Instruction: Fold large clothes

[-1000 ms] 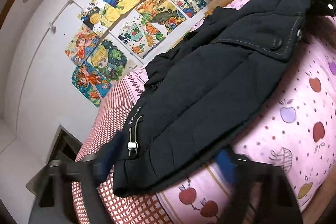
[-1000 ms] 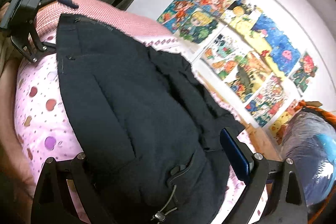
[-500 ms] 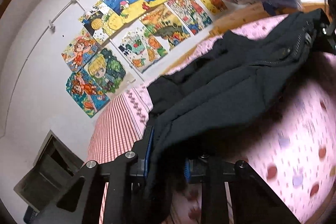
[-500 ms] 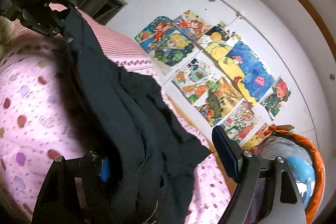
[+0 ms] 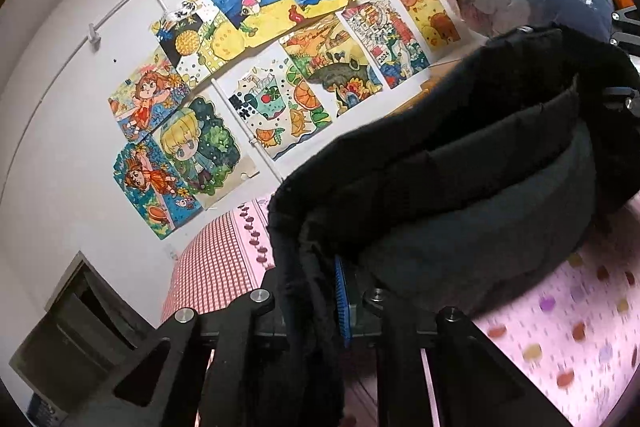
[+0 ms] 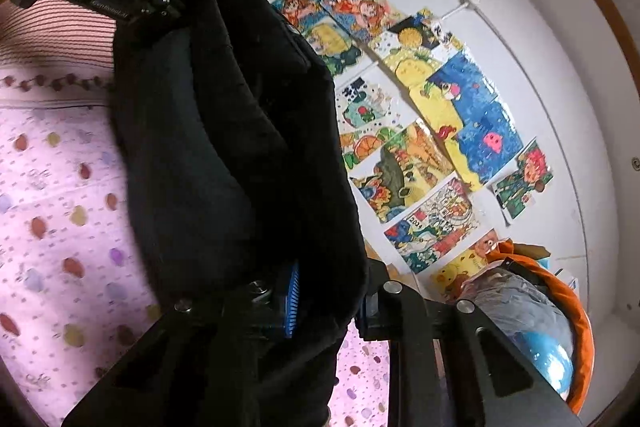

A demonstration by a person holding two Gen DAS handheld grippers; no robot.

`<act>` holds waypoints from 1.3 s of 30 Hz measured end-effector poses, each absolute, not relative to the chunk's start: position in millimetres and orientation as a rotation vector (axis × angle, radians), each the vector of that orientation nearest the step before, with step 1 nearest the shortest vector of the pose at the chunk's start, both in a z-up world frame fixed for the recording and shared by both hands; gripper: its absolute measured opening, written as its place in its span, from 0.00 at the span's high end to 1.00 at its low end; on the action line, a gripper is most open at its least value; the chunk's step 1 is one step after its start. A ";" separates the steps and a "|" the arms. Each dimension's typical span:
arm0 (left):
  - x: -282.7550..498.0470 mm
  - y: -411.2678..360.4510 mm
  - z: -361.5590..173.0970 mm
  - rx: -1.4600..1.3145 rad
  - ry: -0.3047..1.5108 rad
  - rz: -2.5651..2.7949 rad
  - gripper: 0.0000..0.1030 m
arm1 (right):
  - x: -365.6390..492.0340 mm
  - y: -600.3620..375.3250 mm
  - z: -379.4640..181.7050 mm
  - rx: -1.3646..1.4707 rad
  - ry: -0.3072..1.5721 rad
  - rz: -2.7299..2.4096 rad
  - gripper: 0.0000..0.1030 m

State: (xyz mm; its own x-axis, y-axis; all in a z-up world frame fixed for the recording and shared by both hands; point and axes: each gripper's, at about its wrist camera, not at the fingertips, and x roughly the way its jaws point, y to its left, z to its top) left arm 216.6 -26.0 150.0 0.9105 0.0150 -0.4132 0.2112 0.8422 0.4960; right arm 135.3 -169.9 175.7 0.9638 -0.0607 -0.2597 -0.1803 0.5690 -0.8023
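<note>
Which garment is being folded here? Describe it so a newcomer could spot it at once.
Start at the pink fruit-print bedspread below the wall of drawings. The black padded jacket hangs over it, pinched by both tongs; it is the only dark fabric there.

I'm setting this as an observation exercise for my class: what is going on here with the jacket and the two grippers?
A person with a gripper in each hand is folding a dark padded jacket on a bed with a pink fruit-print sheet. The left gripper and the right gripper have each just closed on a bottom corner of the jacket, and the hem is lifted off the sheet, strung between them. Children's drawings cover the wall behind.
</note>
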 end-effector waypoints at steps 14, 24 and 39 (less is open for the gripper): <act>347.9 -43.5 154.6 0.484 0.490 -0.065 0.90 | 296.9 -184.7 202.1 -0.938 0.349 0.010 0.89; 428.7 -63.8 116.8 0.443 0.503 -0.016 0.90 | 382.1 -189.0 161.8 -0.884 0.389 -0.051 0.89; 508.0 -74.5 56.5 0.446 0.583 0.001 0.90 | 455.9 -198.3 92.5 -0.821 0.443 -0.081 0.89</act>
State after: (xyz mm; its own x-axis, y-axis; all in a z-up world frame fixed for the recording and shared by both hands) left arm 508.0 -74.5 56.5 0.8378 0.1250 -0.5315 0.1235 0.9048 0.4075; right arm 455.9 -198.3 92.5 0.9057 -0.2391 -0.3501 -0.0990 0.6836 -0.7231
